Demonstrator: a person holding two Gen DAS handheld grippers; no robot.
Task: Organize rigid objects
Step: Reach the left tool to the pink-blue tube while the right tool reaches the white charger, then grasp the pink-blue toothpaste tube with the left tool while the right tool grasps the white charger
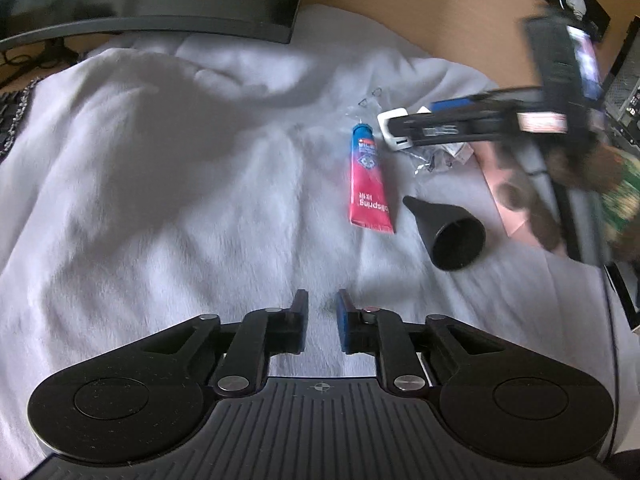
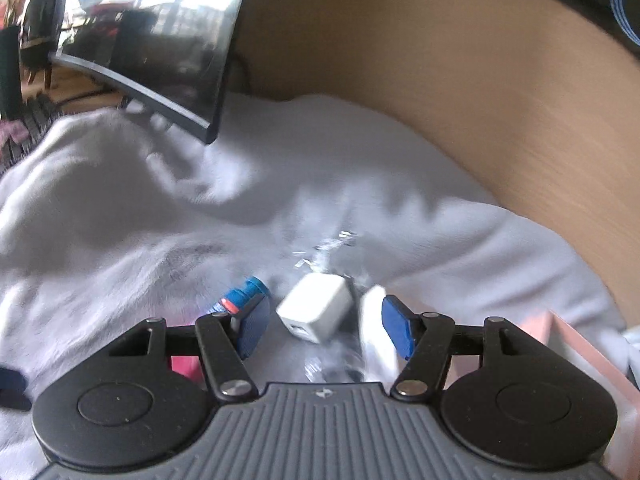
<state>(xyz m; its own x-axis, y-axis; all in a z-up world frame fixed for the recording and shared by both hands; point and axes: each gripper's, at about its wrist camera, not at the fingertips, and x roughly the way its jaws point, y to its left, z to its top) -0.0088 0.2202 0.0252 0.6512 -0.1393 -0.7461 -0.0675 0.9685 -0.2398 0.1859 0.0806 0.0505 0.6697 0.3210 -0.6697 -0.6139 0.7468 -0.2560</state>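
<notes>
Cloth point(image 1: 160, 160) covers the desk point(image 1: 400, 20), cushioning the items grouped near its right edge: funnel point(image 1: 448, 232), tube point(image 1: 368, 178), charger point(image 2: 316, 308). Right gripper point(image 2: 320, 320): fingers spread around the charger, apparently pre-grasp. Left gripper point(image 1: 322, 320): fingers nearly together, empty.

On the cloth point(image 1: 160, 200), tube point(image 1: 369, 178) left of funnel point(image 1: 448, 232), charger point(image 1: 394, 130) seemingly behind.

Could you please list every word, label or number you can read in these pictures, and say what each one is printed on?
"blispring", printed along the red end of the red and blue tube, upside down in the left wrist view.
Smaller print on the tube's blue part: too small to read.
Label on the right tongs: blurred, unreadable.
White charger: no readable text.
Black funnel: none.
</notes>
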